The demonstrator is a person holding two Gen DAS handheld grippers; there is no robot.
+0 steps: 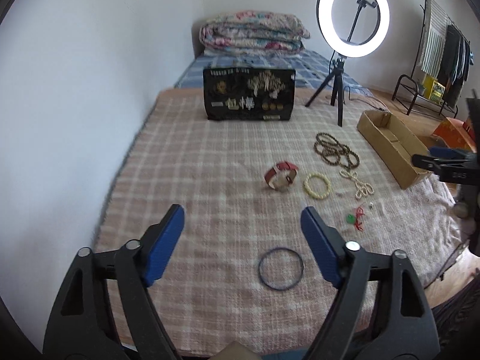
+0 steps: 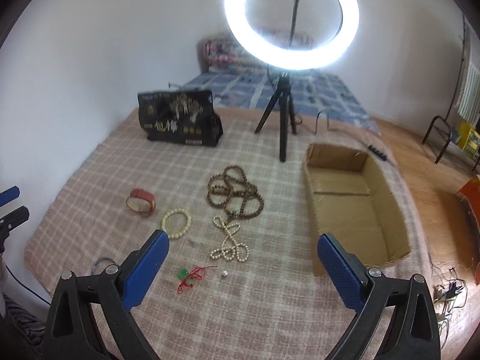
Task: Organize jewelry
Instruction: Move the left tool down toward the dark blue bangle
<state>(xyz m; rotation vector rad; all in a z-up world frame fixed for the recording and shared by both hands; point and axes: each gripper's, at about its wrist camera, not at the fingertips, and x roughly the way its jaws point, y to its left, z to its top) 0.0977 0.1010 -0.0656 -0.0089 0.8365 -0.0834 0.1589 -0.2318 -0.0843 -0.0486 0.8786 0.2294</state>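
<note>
Jewelry lies on a pink plaid blanket [image 1: 210,165]. A red watch [image 1: 281,176], a cream bead bracelet [image 1: 317,186], a brown bead necklace [image 1: 336,151], a pearl necklace [image 1: 358,183], a green pendant on red cord [image 1: 355,218] and a thin dark ring bangle [image 1: 281,270] show in the left wrist view. My left gripper [image 1: 243,231] is open, just above the bangle. My right gripper [image 2: 243,252] is open, above the pendant [image 2: 189,276] and pearl necklace [image 2: 229,241]. An open cardboard box [image 2: 354,210], with nothing in it, lies to the right.
A lit ring light on a tripod [image 2: 285,120] stands at the back of the blanket. A black printed bag [image 1: 249,94] stands beside it. Folded quilts [image 1: 252,34] lie on the bed behind. A clothes rack [image 1: 444,54] stands at the far right.
</note>
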